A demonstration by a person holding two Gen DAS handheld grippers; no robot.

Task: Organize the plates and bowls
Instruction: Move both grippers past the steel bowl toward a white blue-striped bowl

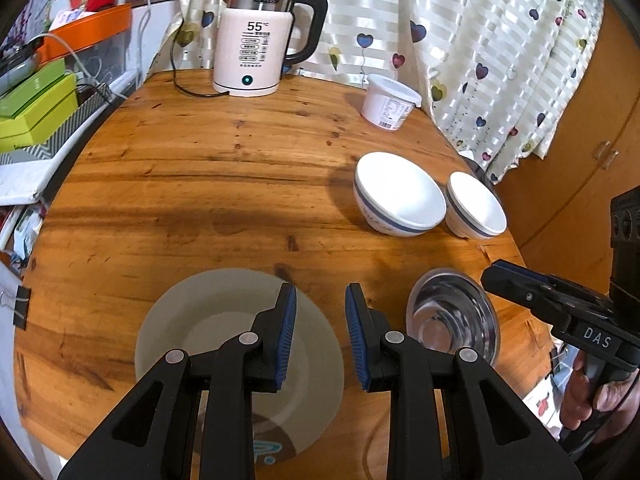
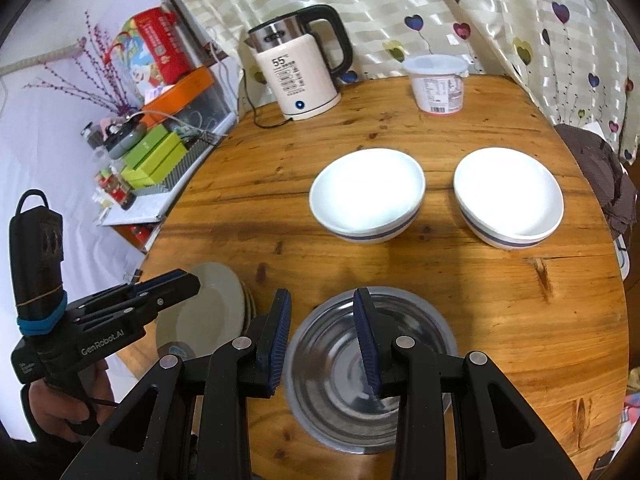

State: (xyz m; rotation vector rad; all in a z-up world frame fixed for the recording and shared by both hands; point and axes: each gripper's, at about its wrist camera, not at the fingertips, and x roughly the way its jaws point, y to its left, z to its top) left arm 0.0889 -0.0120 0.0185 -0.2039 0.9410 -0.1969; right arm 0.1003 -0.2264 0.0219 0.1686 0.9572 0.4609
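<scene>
Both grippers hover over the near edge of the wooden surface (image 1: 200,168), fingers partly open and empty: the left gripper (image 1: 321,332) above the grey plate (image 1: 208,320), the right gripper (image 2: 322,340) above the steel bowl (image 2: 336,380). Two white bowls (image 2: 368,196) stand upright farther back. Round dishes offer no long axis, so any rim point works; pinch it squarely and lift level.

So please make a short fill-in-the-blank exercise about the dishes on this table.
1. The number of white bowls with a blue band on the wooden table is ____.
2. The display on the kettle shows the number ____.
3. The bowl below the right gripper is made of ____.
4. The left gripper hangs over a grey ____.

Answers: two; 55; metal; plate
</scene>
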